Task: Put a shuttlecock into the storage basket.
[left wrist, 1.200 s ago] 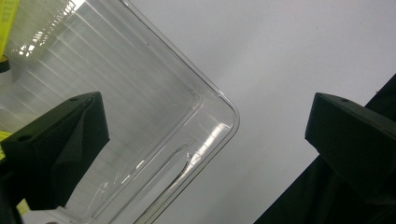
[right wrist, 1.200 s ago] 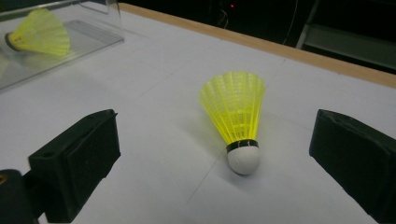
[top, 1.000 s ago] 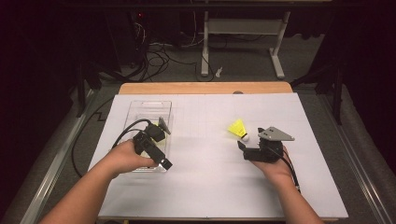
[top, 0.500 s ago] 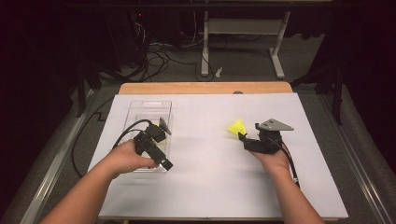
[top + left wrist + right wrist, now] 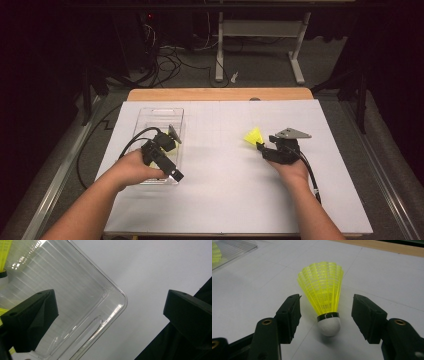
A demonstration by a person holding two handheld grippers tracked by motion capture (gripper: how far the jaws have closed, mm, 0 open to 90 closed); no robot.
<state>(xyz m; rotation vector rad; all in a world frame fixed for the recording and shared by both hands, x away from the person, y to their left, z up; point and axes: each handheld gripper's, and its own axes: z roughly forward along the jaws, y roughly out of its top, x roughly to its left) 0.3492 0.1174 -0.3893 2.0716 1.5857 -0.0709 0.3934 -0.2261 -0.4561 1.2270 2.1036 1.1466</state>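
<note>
The right gripper (image 5: 325,315) has just been closing its fingers around the yellow shuttlecock (image 5: 324,292) lying on the bench (image 5: 220,190), not yet touching, so next it should squeeze the white tip, while the left gripper (image 5: 110,315) waits open over the clear tray (image 5: 150,117).

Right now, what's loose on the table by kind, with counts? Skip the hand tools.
Yellow shuttlecock: 1 whole one; a yellow bit glimpsed at the tray may be a second, not counted
Clear plastic tray: 1
White sheet: 1
Total: 3
</note>
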